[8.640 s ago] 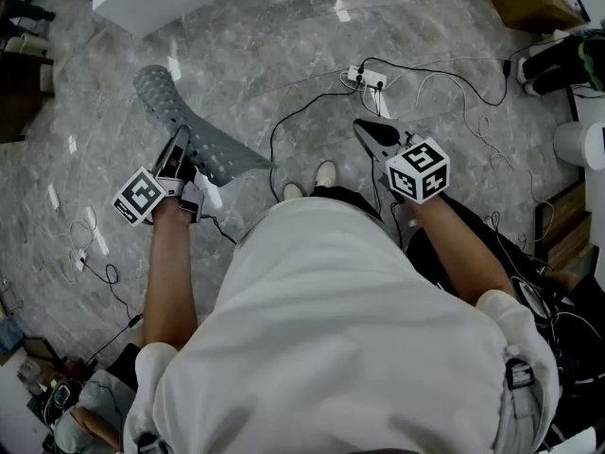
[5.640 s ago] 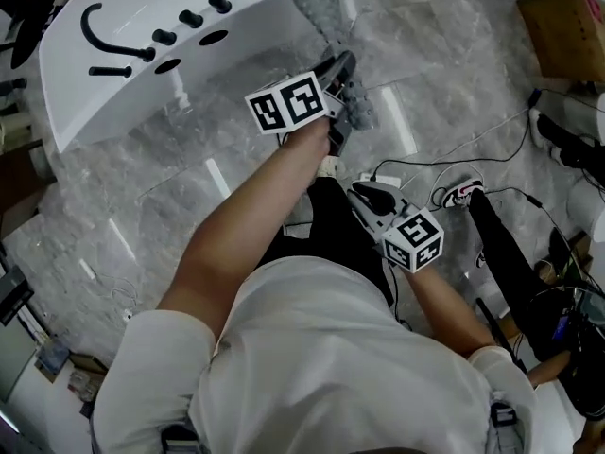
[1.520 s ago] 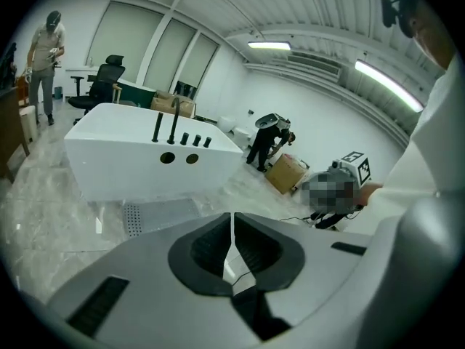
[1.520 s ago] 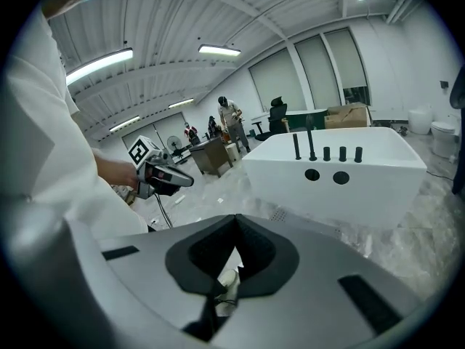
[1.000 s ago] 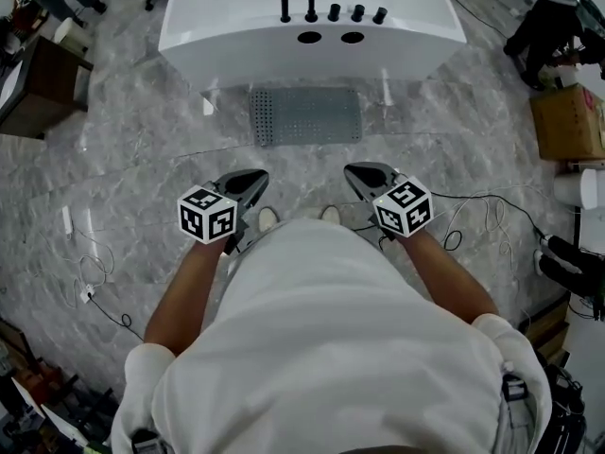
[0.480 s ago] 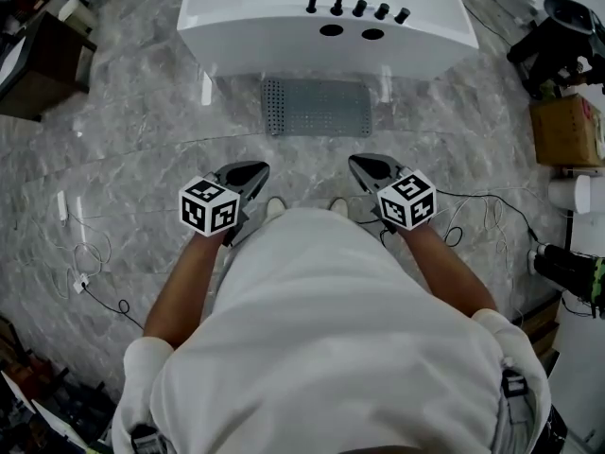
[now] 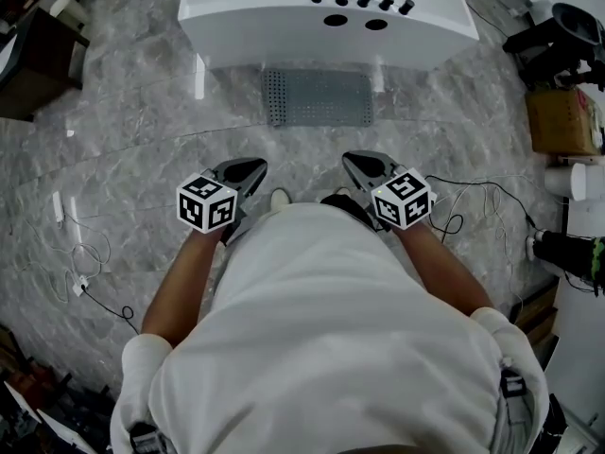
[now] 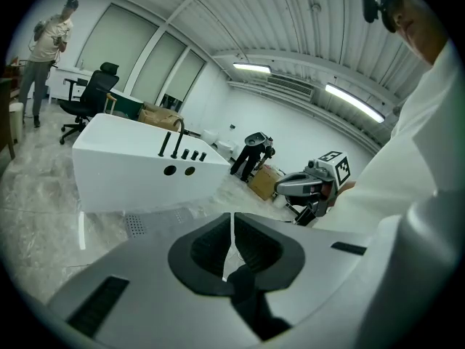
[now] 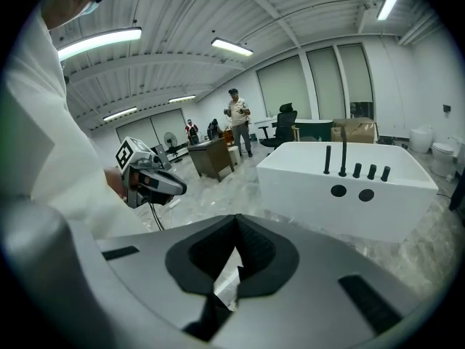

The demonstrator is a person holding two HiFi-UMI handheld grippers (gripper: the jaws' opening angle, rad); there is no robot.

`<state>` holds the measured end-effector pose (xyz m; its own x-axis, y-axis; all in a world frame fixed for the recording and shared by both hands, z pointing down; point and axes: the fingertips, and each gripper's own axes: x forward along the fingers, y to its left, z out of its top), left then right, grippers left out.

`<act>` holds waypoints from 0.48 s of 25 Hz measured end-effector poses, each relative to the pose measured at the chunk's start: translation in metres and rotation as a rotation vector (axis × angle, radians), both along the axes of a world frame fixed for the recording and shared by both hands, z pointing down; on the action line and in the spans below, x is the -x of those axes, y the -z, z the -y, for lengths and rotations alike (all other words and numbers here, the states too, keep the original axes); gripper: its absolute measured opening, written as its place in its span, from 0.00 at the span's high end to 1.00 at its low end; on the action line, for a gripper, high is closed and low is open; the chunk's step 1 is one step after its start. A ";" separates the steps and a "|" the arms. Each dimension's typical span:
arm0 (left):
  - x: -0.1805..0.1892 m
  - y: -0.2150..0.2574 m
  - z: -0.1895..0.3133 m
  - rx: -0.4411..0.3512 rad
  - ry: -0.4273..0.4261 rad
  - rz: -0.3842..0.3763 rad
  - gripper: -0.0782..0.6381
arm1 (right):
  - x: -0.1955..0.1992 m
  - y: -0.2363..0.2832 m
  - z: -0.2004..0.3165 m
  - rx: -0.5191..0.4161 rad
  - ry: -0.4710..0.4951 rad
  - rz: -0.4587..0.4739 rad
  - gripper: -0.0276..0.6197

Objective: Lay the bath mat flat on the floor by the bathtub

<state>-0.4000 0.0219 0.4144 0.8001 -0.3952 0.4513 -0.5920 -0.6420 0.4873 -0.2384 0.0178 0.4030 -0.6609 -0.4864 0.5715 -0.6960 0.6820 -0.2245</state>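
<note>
While the person stood apart, the bath mat lay flat on the floor against the front edge of the bathtub.
Empty, the left gripper and the right gripper hung with jaws pressed together; a foot stepping forward could have rucked the mat or caught the cables.

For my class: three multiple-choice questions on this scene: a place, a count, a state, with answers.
1. The bath mat lies: A rolled on a box; B flat on the floor by the bathtub; C across a gripper.
2. Count of round holes in the bathtub's side: A two; B four; C six.
3. The left gripper and right gripper are: A open; B shut on a cable; C shut, empty.
Answers: B, it lies flat before the bathtub; A, two show; C, both gripper views show jaws together on nothing.
</note>
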 end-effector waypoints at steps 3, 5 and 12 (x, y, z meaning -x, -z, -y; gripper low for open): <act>0.002 0.001 0.004 -0.008 -0.006 -0.013 0.85 | 0.004 -0.002 -0.001 0.004 -0.006 -0.011 0.95; 0.003 0.002 0.007 -0.009 -0.010 -0.021 0.85 | 0.007 0.000 0.004 0.001 -0.011 -0.013 0.95; 0.009 -0.004 0.017 0.000 -0.024 -0.019 0.85 | 0.019 0.004 0.013 -0.006 -0.004 -0.024 0.95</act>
<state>-0.4092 0.0049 0.4182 0.8180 -0.3758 0.4355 -0.5667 -0.6561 0.4983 -0.2578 0.0049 0.3994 -0.6448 -0.4926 0.5845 -0.7042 0.6801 -0.2037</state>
